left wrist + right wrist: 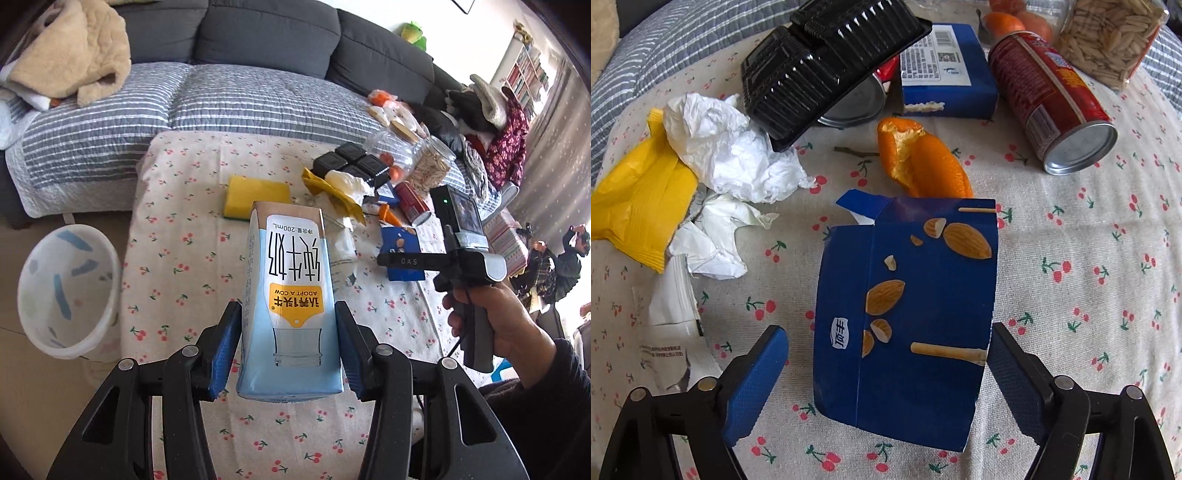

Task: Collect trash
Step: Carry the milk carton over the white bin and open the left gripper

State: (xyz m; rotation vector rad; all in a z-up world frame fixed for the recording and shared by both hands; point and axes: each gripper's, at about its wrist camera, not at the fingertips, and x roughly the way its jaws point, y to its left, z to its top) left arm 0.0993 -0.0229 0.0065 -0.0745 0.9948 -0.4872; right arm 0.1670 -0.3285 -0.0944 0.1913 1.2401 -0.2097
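My left gripper [288, 347] is shut on a light-blue 200 mL milk carton [290, 295] and holds it above the cherry-print tablecloth [184, 229]. A white trash bin [68, 291] stands on the floor to its left. My right gripper [886, 373] is open, its blue pads on either side of a torn dark-blue almond snack box [908, 317] that lies on the cloth; the right pad touches the box, the left pad stands apart. The right gripper also shows in the left wrist view [397, 260] over that box [400, 240].
Beyond the box lie an orange peel [923, 158], crumpled white tissue [735, 147], a yellow wrapper [639, 199], a black plastic tray [827, 62], a red can [1049, 96], another blue box [945, 70] and a seed jar [1112, 37]. A yellow sponge [255, 195] lies near the sofa [266, 37].
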